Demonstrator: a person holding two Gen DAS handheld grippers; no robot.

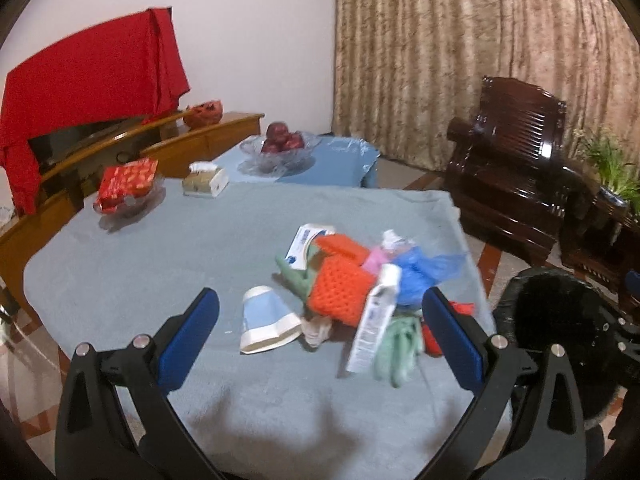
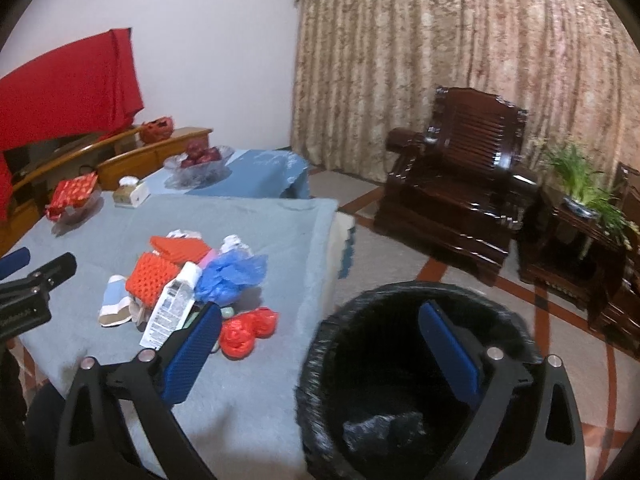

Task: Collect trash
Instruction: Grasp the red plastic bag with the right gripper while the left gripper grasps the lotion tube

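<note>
Dim indoor light; both fisheye views bend and darken at the rims, soft motion blur throughout, glare on the wooden armchair (image 2: pixel 460 168).

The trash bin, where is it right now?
The bin stands on the floor off the table's right edge, beneath the open right gripper; the left wrist view shows it far right.

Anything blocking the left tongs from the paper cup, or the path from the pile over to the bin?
Nothing visible. The left tongs are open, with the paper cup lying on bare cloth between them. The trash bin stands open beside the table's edge, with only clear tablecloth between it and the pile.
</note>
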